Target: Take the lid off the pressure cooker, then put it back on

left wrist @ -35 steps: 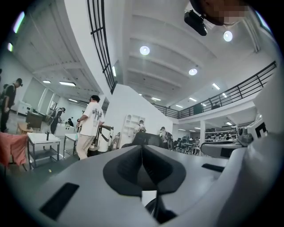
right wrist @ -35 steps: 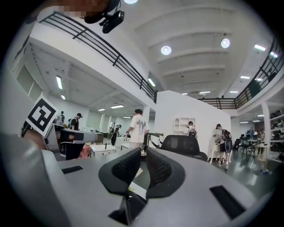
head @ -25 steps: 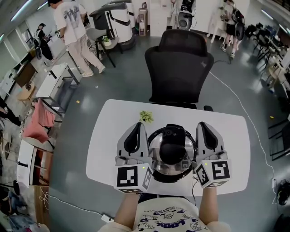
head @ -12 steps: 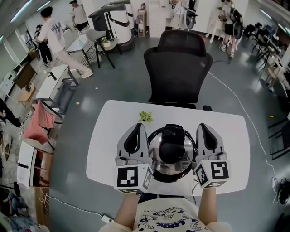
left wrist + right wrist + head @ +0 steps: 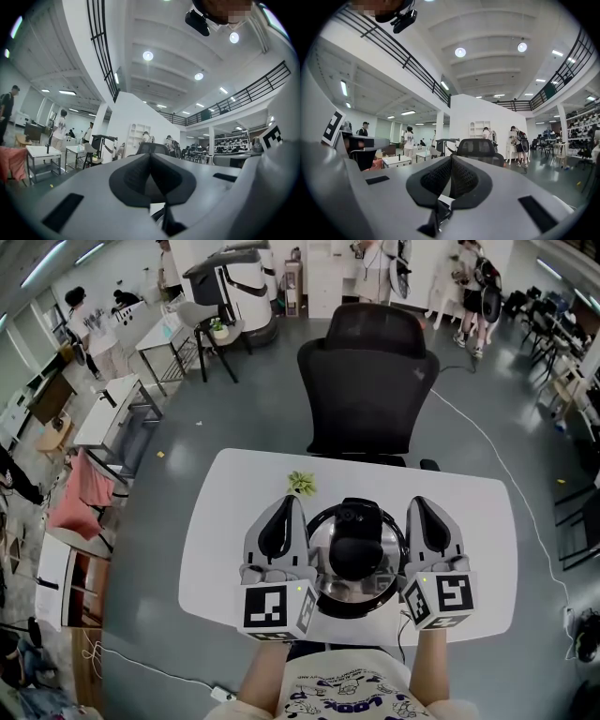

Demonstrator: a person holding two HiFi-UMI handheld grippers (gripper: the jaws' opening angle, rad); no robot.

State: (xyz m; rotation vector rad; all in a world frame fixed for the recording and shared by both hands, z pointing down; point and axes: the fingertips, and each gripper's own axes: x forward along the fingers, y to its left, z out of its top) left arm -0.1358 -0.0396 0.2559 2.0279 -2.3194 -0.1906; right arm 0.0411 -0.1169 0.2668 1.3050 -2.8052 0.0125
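Note:
A steel pressure cooker [image 5: 354,559] stands on the white table [image 5: 225,512], its lid with a black knob [image 5: 354,554] seated on top. My left gripper [image 5: 281,517] hovers level just left of the pot, jaws shut and empty. To the right of the pot my right gripper [image 5: 424,514] also sits shut with nothing in it. In the left gripper view the closed left gripper [image 5: 151,161] points out over the table. The right gripper view shows the closed right gripper [image 5: 451,166] aimed at the black chair [image 5: 478,149].
A small green plant [image 5: 302,482] lies on the table beyond the left gripper. A black office chair [image 5: 367,381] stands at the table's far edge. Desks and people fill the room's far left side.
Both grippers and the cooker have stayed put. Only people in the background at the far left have walked further away.

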